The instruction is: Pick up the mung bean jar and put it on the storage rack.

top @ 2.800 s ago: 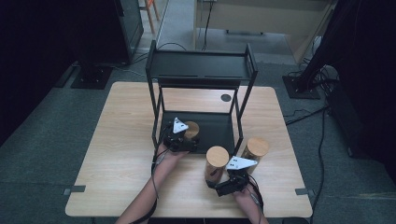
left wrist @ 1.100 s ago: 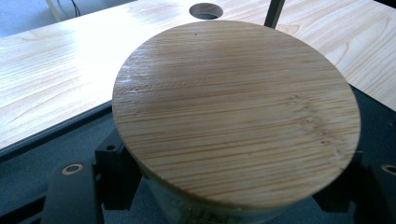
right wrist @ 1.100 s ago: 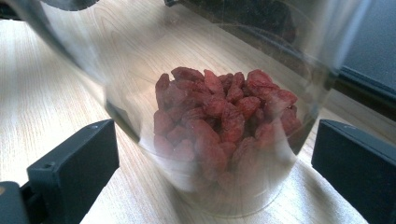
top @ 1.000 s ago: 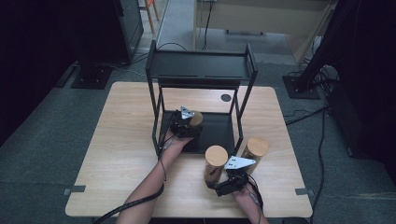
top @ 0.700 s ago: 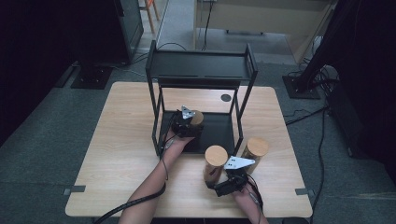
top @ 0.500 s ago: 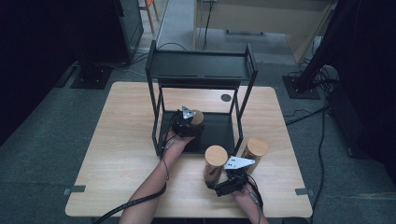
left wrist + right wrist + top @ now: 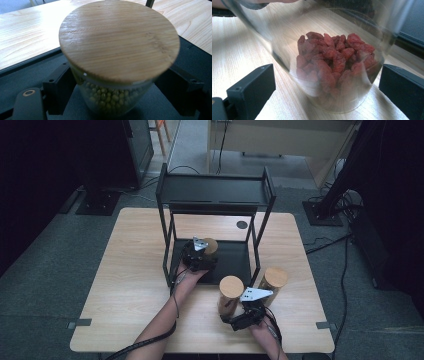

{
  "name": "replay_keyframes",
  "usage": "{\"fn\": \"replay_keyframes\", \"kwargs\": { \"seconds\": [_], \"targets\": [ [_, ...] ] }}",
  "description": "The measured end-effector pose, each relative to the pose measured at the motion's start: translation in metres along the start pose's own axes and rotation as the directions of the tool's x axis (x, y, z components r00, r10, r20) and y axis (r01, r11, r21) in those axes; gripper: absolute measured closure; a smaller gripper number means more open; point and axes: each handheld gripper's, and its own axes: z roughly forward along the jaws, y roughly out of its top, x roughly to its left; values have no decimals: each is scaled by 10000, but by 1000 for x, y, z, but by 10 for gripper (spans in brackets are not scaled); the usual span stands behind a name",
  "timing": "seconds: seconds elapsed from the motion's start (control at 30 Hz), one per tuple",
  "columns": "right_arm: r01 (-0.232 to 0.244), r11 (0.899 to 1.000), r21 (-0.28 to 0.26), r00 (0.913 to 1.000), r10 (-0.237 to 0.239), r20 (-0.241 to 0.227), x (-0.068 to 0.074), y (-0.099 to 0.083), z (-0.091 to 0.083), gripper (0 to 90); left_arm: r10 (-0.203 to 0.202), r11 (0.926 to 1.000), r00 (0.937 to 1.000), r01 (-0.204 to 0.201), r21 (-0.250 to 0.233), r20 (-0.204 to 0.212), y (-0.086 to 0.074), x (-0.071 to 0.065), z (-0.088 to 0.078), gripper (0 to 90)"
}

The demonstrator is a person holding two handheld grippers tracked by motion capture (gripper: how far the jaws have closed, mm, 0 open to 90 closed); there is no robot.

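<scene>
On the black rack's lower shelf [image 7: 232,264] stands a glass jar of green beans [image 7: 110,100] with a round wooden lid [image 7: 210,245]. My left gripper [image 7: 201,252] is shut on it, and its jaws press the glass from both sides [image 7: 116,83]. On the table in front of the rack, a jar of dried red berries [image 7: 334,65] with a wooden lid [image 7: 231,286] sits between the jaws of my right gripper [image 7: 234,312]. Those jaws are open [image 7: 327,85], with a gap beside the left one.
A third wooden-lidded jar [image 7: 273,279] stands on the table just right of the berry jar, beside the rack's front right leg. The rack's top shelf [image 7: 215,190] overhangs the lower one. The wooden table [image 7: 130,280] has bare room at the left.
Since the earliest frame my left gripper has carried the bean jar deeper onto the lower shelf. Over the last second nothing has visibly moved.
</scene>
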Motion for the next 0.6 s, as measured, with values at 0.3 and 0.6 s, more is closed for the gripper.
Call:
{"fn": "replay_keyframes", "kwargs": {
  "seconds": [0.3, 0.6],
  "targets": [
    [-42, 10000, -73, 10000, 41, -34, 0, 0, -1, 4, 171, 9998, 9996, -172, -31, -235, -7, -5, -13, 184],
    [215, 9997, -89, 9998, -216, -38, 1, 0, -1, 4, 442, 9987, 9945, -464, -217, -952, -18, -14, -28, 184]
  ]
}}
